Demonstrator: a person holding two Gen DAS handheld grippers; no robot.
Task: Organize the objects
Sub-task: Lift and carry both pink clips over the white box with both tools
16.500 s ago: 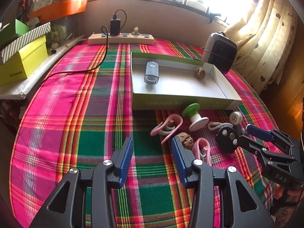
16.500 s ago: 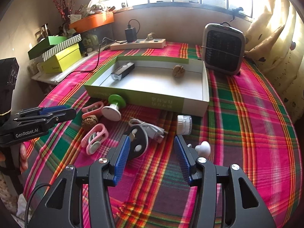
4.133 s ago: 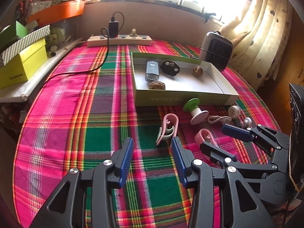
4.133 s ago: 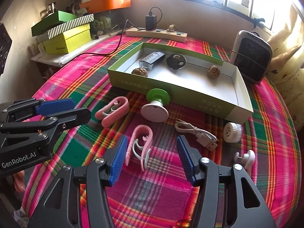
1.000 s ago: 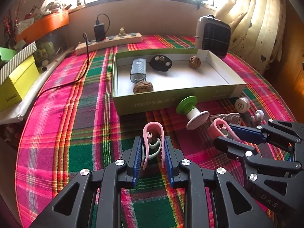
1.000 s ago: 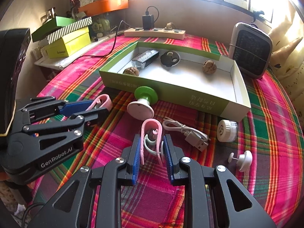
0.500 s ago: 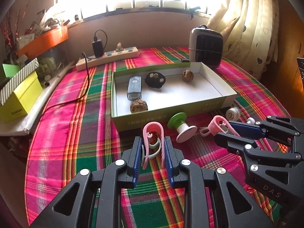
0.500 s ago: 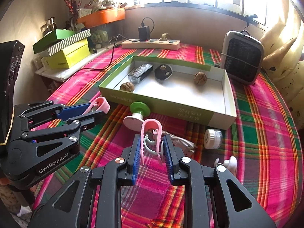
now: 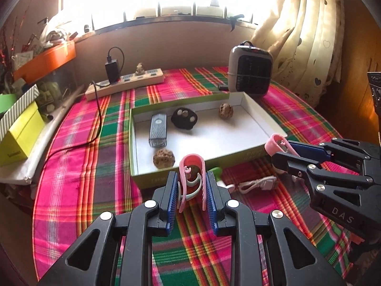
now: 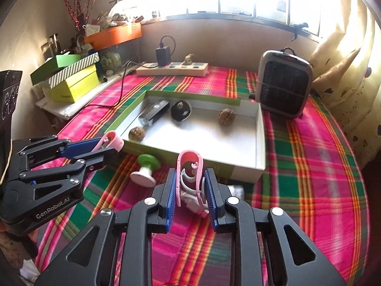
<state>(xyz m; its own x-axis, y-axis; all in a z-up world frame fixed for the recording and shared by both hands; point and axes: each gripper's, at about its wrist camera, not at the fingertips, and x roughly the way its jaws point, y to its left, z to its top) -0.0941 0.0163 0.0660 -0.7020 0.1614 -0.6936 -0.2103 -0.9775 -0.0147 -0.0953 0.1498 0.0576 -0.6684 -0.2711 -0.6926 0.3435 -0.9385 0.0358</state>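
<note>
Left wrist view: the left gripper (image 9: 192,191) has its jaws nearly closed on a pink clip (image 9: 192,178), which stands upright between the blue pads, lifted above the plaid worktop (image 9: 78,143) just in front of the near wall of the green tray (image 9: 252,153). Inside the tray lie a grey rectangular device (image 9: 157,130) toward its left wall, a black oval piece (image 9: 184,118) beside that, one walnut (image 9: 163,158) in the near left corner and a second walnut (image 9: 225,111) toward the far right. The right gripper (image 9: 282,149) reaches in at the tray's near right corner, jaws pinched on a second pink clip (image 9: 276,143). A white cable (image 9: 257,183) lies on the cloth in front of the tray. A grey heater (image 9: 250,71) stands behind the tray, a power strip (image 9: 126,83) beyond its far left corner.

Right wrist view: the right gripper (image 10: 190,190) holds its pink clip (image 10: 190,169) upright, jaws almost shut on it, just in front of the tray's (image 10: 259,140) near wall. The left gripper (image 10: 106,147) is at the tray's near left corner, clamped on the other clip (image 10: 111,141). A green-and-white spool (image 10: 145,168) lies on the worktop (image 10: 309,166) in front of the tray, between the two grippers. The tray holds the grey device (image 10: 154,112), black piece (image 10: 181,110) and both walnuts (image 10: 137,133) (image 10: 226,116). The heater (image 10: 284,88) stands at the tray's far right corner.
</note>
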